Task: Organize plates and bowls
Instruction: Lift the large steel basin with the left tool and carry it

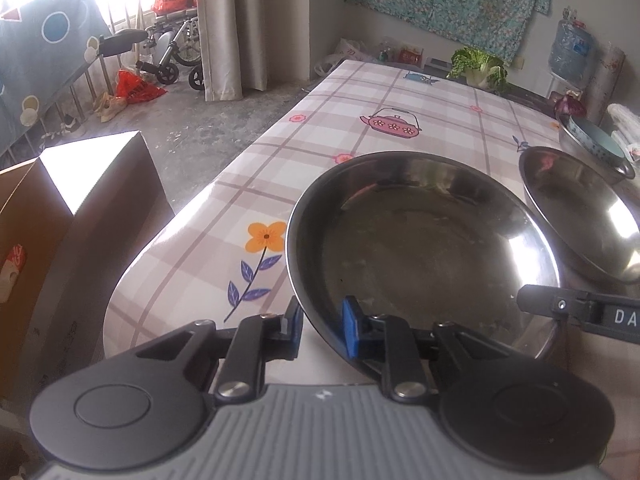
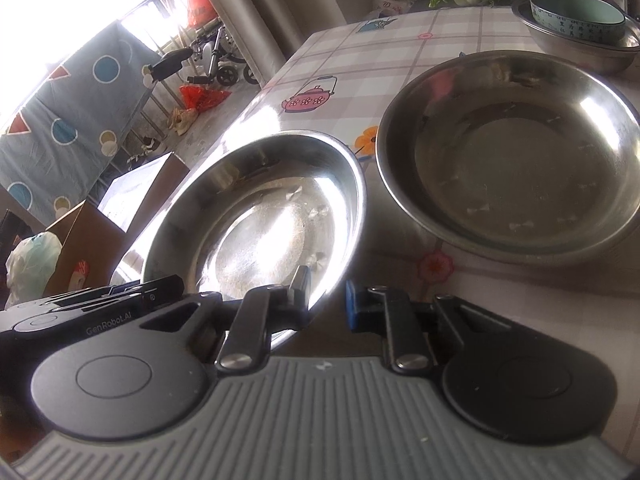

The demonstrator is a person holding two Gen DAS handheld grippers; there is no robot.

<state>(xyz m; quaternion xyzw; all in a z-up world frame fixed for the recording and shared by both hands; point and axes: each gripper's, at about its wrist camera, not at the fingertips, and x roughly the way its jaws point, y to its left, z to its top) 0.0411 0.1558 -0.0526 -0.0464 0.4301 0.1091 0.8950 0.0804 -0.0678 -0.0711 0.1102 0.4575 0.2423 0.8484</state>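
A shallow steel plate [image 1: 420, 248] [image 2: 256, 216] lies at the near left corner of the checked tablecloth [image 1: 360, 92]. My left gripper [image 1: 323, 326] is shut on its near left rim, with a blue pad on each side of the edge. On the near right rim my right gripper [image 2: 326, 295] is shut in the same way. Each view shows the other gripper's tip at the plate's edge. A second steel plate [image 1: 580, 208] [image 2: 512, 152] sits just to the right. Behind it, a steel bowl [image 2: 580, 54] holds a blue-green ceramic bowl [image 2: 576, 12].
An open cardboard box [image 1: 100, 200] stands on the floor beside the table's left edge. A cabbage [image 1: 478, 66] and a purple onion [image 1: 570, 106] lie at the table's far end. A wheelchair [image 1: 176, 52] and curtains are beyond.
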